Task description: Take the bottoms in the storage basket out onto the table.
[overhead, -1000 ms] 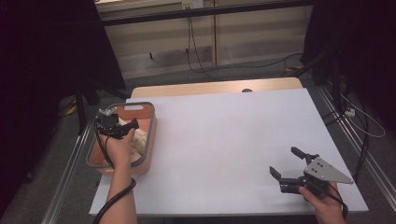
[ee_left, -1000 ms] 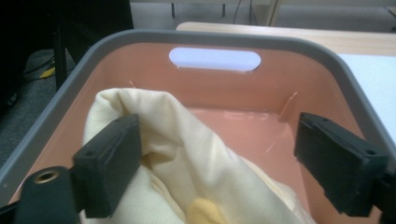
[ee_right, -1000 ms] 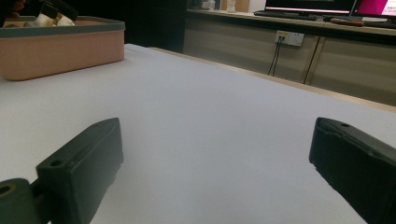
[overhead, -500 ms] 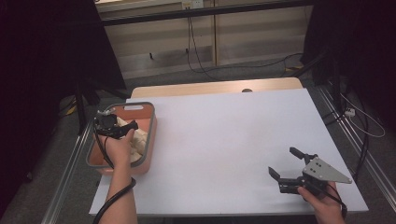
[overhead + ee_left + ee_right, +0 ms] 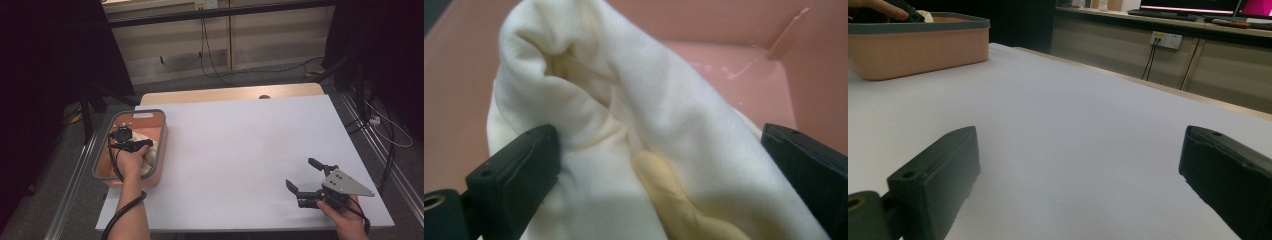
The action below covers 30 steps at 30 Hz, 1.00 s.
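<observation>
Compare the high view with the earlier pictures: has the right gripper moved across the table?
No. The right gripper sits at the same spot near the white table's front right corner, its jaws open and nothing between them.

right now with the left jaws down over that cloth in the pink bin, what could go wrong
1. The left gripper has just been opening; its jaws straddle the bunched cream cloth without pressing it. Closing here may catch only one loose fold, so the cloth could slip out on lifting.
2. The cloth lies deep in the pink bin, close to its wall; a dragged lift might snag the rim and shift the bin.
3. The right gripper waits open, far across the table, too distant to steady anything.
</observation>
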{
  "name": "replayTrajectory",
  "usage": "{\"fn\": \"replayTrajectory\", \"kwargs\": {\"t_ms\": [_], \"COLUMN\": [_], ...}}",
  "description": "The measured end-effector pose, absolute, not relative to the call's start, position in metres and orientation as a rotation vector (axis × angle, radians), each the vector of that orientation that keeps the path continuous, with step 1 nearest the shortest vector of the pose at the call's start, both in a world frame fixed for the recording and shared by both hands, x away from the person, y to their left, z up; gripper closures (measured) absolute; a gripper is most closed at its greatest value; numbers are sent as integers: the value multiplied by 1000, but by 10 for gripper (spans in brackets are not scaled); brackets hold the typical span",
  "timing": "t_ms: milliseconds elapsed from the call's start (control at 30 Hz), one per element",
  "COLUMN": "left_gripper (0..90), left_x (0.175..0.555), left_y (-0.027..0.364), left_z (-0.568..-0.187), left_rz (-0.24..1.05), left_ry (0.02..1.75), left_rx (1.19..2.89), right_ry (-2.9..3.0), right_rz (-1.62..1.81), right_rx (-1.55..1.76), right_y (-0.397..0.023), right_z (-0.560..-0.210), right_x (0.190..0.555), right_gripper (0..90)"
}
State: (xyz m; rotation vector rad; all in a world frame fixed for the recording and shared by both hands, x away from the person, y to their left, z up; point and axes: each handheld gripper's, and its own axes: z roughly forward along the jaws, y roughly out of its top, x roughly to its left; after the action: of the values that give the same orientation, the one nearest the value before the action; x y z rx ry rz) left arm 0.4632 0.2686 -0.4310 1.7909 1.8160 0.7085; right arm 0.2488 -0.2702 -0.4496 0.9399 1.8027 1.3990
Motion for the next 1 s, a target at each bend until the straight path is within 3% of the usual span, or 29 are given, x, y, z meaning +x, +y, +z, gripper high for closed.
{"fn": "replayTrajectory", "kwargs": {"t_ms": [133, 400, 433, 1000], "left_gripper": [149, 600, 622, 668], "left_x": [464, 464, 464, 467], "left_y": [265, 264, 264, 263], "left_z": [-433, -429, -428, -373], "left_rz": [702, 630, 629, 564], "left_ry": [1830, 1844, 1837, 1733], "left_rx": [1835, 1854, 1865, 1799], "right_ry": [1802, 1795, 1795, 1793], "right_rz": [1398, 1398, 1399, 1399], "right_rx": [944, 944, 945, 940], "right_y": [-271, -272, -273, -273], "right_z": [-450, -449, -449, -449], "right_x": [249, 249, 249, 250], "right_gripper": [27, 27, 27, 27]}}
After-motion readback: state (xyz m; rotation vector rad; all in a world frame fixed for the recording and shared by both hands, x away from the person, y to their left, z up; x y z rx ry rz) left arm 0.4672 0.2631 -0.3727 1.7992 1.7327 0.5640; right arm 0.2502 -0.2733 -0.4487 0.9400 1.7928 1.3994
